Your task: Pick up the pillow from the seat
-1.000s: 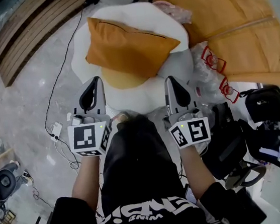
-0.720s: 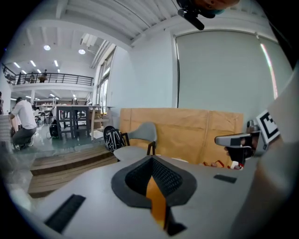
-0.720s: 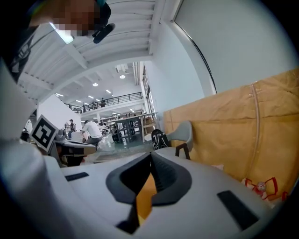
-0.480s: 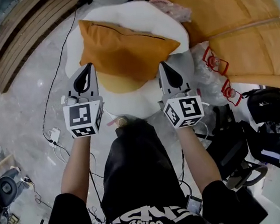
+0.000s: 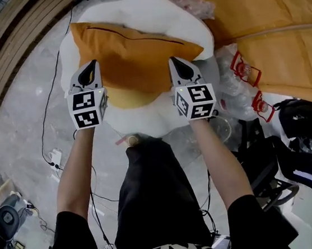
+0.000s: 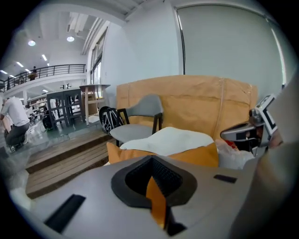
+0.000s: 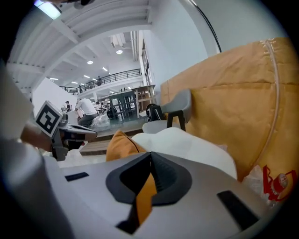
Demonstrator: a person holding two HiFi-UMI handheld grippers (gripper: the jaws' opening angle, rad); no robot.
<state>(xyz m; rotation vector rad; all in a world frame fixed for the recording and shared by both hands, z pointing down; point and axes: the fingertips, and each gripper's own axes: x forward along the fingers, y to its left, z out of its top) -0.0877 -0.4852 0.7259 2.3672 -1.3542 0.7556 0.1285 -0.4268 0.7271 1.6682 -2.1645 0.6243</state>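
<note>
An orange pillow (image 5: 130, 51) lies tilted on a white cushioned seat (image 5: 147, 9). My left gripper (image 5: 89, 65) is shut and empty, its tip at the pillow's near left edge. By the pillow's near right corner my right gripper (image 5: 174, 61) is also shut with nothing in it. Whether either tip touches the fabric I cannot tell. In the left gripper view the closed jaws (image 6: 152, 158) point at the pillow (image 6: 198, 156) just ahead. In the right gripper view the closed jaws (image 7: 150, 156) face the pillow's corner (image 7: 119, 144).
A big piece wrapped in brown paper (image 5: 267, 17) stands right of the seat. Plastic bags with red print (image 5: 240, 77) and black bags (image 5: 296, 118) lie at the right. Wooden steps (image 5: 15, 37) and a floor cable (image 5: 55, 88) are left. A grey chair (image 6: 135, 126) stands behind.
Both grippers have moved forward from beside the person's legs to the two near corners of the pillow. Their jaws have stayed shut.
</note>
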